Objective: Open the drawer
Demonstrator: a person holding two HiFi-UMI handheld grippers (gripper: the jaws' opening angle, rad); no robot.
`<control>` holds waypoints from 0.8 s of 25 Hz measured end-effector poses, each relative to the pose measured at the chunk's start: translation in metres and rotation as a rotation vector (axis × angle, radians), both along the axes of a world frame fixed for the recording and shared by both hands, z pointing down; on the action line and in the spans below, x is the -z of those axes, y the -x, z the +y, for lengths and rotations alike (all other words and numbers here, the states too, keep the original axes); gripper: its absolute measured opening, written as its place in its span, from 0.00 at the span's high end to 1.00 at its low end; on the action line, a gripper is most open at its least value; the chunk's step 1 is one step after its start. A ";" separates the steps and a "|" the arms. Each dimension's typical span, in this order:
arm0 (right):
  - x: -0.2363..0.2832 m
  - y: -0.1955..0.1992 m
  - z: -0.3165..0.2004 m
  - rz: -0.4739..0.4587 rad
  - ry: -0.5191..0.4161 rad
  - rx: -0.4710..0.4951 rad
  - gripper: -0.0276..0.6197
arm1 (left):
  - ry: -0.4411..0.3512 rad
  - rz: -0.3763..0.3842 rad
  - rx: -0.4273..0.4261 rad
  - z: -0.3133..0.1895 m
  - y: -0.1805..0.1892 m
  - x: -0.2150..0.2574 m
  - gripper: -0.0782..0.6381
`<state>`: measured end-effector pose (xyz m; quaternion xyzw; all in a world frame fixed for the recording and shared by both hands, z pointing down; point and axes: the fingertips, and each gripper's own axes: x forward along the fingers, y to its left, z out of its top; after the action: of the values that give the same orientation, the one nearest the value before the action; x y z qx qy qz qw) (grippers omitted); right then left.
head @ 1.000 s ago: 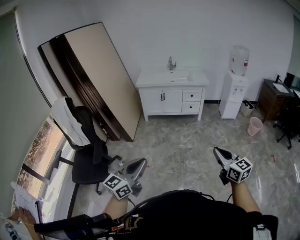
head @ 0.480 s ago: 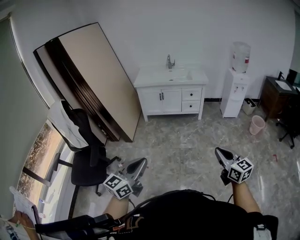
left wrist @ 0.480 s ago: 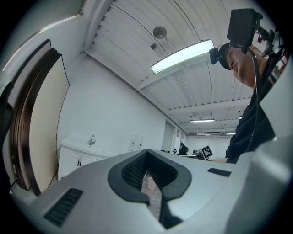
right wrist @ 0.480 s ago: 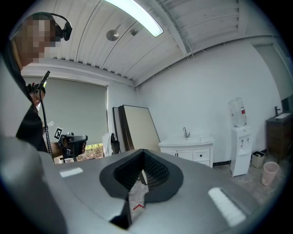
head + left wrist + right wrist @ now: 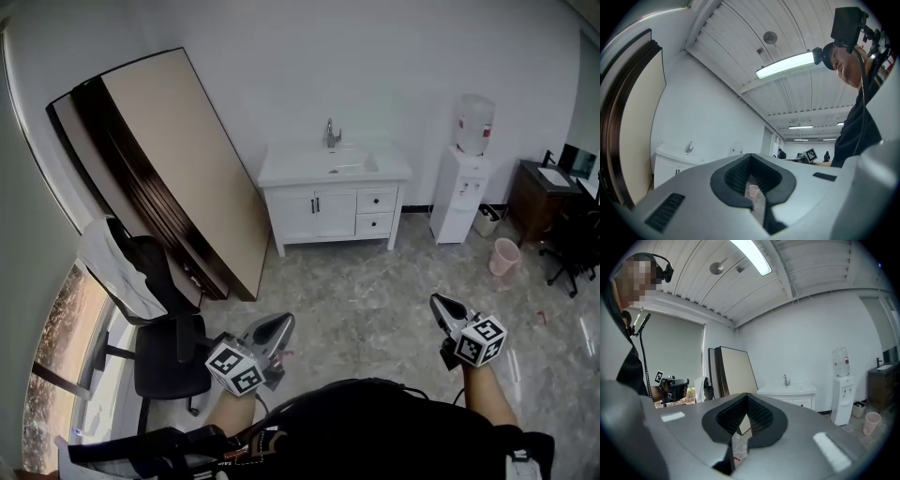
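Drawer fronts [image 5: 377,200], two of them, white with small dark knobs, sit stacked in the right part of a white vanity cabinet [image 5: 314,214] against the far wall, at the upper middle of the head view. Its white worktop [image 5: 291,167] carries a basin and a chrome tap [image 5: 330,133].

Both tongs are low in the frame, well apart from the drawers across bare floor. The left tongs [image 5: 279,323] are at lower left of centre and the right tongs [image 5: 441,305] at lower right. Each pair is closed with nothing between its jaws.

The grey marbled floor [image 5: 375,291] fills the middle. A large beige board with dark edges [image 5: 159,159] leans on the wall at upper left, and below it stands a black office chair [image 5: 164,328] draped with a white cloth [image 5: 117,267]. At right stand a white water dispenser [image 5: 459,178], a pink bin [image 5: 505,255] and a dark wooden desk [image 5: 548,192].
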<state>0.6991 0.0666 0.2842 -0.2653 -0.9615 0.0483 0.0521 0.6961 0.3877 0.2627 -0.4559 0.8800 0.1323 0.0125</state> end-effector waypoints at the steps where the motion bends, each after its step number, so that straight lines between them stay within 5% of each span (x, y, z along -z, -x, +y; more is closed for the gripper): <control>1: 0.004 0.008 0.011 -0.006 -0.001 -0.004 0.96 | 0.001 -0.006 -0.002 0.011 0.009 0.003 0.90; 13: 0.013 0.091 0.129 -0.013 0.024 -0.001 0.96 | 0.020 -0.002 -0.001 0.130 0.089 0.000 0.90; 20: 0.003 0.130 0.150 0.013 0.020 0.024 0.96 | 0.022 0.019 0.011 0.149 0.122 -0.014 0.90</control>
<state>0.5696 0.2170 0.2813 -0.2772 -0.9573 0.0592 0.0564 0.5739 0.5363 0.2769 -0.4500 0.8840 0.1270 0.0000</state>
